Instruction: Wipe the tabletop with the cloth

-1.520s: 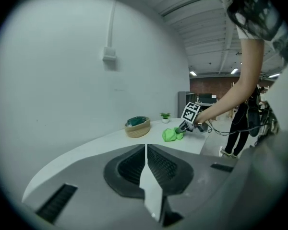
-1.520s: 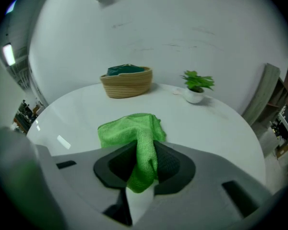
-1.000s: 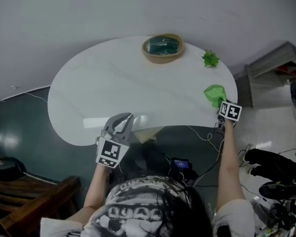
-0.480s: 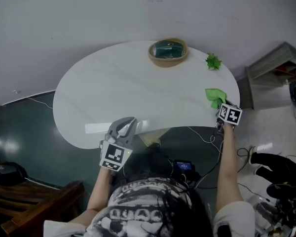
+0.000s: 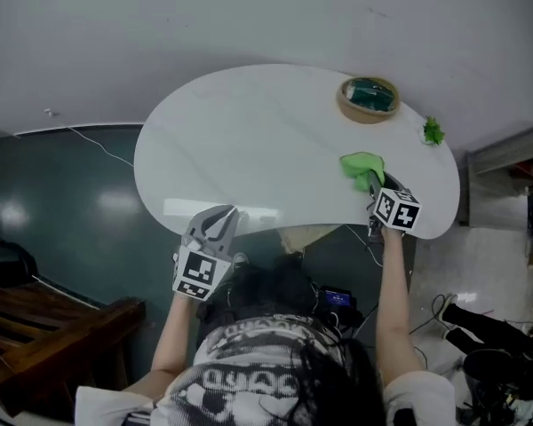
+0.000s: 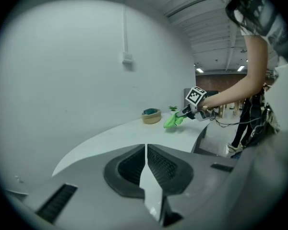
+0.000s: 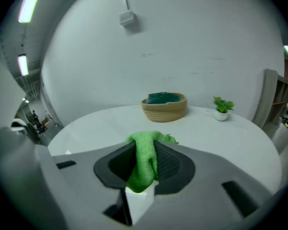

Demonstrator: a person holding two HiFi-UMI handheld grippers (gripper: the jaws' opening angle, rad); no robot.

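Left tool: the grey two-jaw left tool (image 5: 222, 218) hangs at the 7 o'clock edge of the desk, its jaws pressed together with nothing between them.
Right tool: the right tool (image 7: 145, 169), at about 4 o'clock on the desk, is clamped tight on a bunched fold of cloth.
Cloth: the bright green, soft woven cloth (image 5: 361, 164) sticks out ahead of the right tool over the desk's right part, between the near rim and the basket.
Handling: it looks light and limp, likely to crumple instead of sliding flat. A hold near one edge, with most of it left free to spread under downward pressure, should wipe best.
Desk: the white, glossy, rounded desk (image 5: 249, 145) is bare over its left and middle.
Basket: a round woven tan basket (image 5: 368, 99) sits at 1 o'clock, with something dark teal inside.
Plant: a small green potted plant (image 5: 433, 132) stands at 2 o'clock, near the rim.
Hard to make out: the cloth seems to rest on the desk, though no view shows contact plainly. What the teal thing is cannot be told.
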